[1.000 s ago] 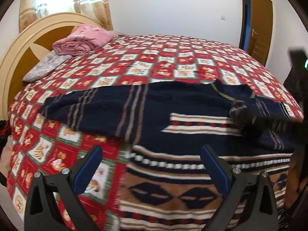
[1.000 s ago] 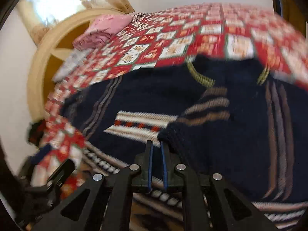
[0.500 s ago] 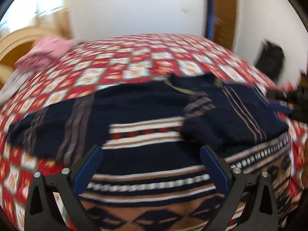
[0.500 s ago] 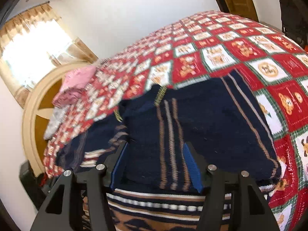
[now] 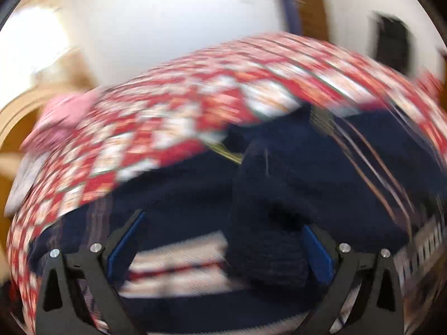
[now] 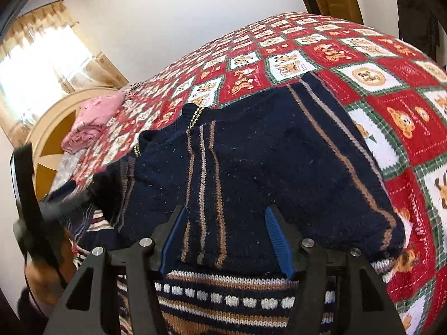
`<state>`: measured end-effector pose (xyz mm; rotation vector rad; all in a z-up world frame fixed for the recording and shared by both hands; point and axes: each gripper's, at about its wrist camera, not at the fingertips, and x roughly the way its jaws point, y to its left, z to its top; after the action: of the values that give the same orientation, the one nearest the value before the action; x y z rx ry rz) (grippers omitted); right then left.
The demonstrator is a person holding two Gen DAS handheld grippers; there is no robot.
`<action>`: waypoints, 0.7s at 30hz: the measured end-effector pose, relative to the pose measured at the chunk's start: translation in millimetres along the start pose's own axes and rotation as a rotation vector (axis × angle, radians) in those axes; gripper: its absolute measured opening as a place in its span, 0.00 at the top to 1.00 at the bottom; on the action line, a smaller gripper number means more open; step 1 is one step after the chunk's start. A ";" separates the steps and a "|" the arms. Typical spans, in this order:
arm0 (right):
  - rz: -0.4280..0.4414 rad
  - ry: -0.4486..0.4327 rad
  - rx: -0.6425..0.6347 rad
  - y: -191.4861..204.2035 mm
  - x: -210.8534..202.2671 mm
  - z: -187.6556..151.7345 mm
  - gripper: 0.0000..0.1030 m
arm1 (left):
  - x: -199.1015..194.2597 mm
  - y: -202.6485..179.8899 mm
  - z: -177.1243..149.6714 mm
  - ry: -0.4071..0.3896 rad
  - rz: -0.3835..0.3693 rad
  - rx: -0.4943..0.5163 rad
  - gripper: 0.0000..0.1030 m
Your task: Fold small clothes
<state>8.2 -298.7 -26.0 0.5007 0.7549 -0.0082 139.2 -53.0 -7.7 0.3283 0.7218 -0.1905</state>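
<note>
**Sweater on the bed, one sleeve folded in**

Left wrist view (badly blurred): the left gripper (image 5: pixel 223 240) hangs over the near part of a navy sweater (image 5: pixel 321 173) that lies on a red-and-white quilt (image 5: pixel 173 111). Its jaws stand spread wide, with nothing pinched; a dark folded sleeve (image 5: pixel 265 223) lies under the gap between them, nearer the right finger. A cream and red band of the knit shows below the left finger. Far left, a pink bundle (image 5: pixel 67 114) sits by a wooden headboard (image 5: pixel 16 111). A door (image 5: pixel 304 2) stands beyond the bed.

Right wrist view (sharp): the right gripper (image 6: pixel 226 237) is over the sweater (image 6: pixel 265 153), its jaws partly spread and gripping nothing; the blue pads (image 6: pixel 275 231) frame the sleeve (image 6: pixel 321 173), which is laid across the body with tan stripes running along it. The patterned hem band shows just below the fingers. The quilt (image 6: pixel 391 106) with bear squares spreads to the right. At the left edge the other gripper (image 6: pixel 42 215) shows, blurred, over the sweater's far side. The pink bundle (image 6: pixel 92 117) lies by the headboard (image 6: pixel 53 128), under a curtained window (image 6: pixel 42 53).
</note>
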 end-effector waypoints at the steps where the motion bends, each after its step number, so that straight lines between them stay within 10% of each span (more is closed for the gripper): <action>1: 0.003 -0.001 -0.005 1.2 -0.6 -0.8 0.42 | -1.7 16.8 5.5 -0.001 0.011 -0.065 0.00; 8: -0.063 -0.020 -0.081 16.8 1.6 -6.7 0.42 | -12.1 112.5 -19.2 0.025 -0.078 -0.421 0.00; 14: -0.075 -0.120 -0.054 9.5 -33.5 -3.3 0.42 | -1.1 72.5 -36.2 0.078 -0.138 -0.381 0.00; 21: -0.124 -0.026 -0.016 -19.0 -24.3 -5.8 0.42 | 20.0 32.3 -38.5 0.139 -0.064 -0.220 0.00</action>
<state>-17.0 -317.1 -21.8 0.4372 0.7591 -0.1238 139.4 -10.3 -40.9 0.1089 0.8831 -0.1478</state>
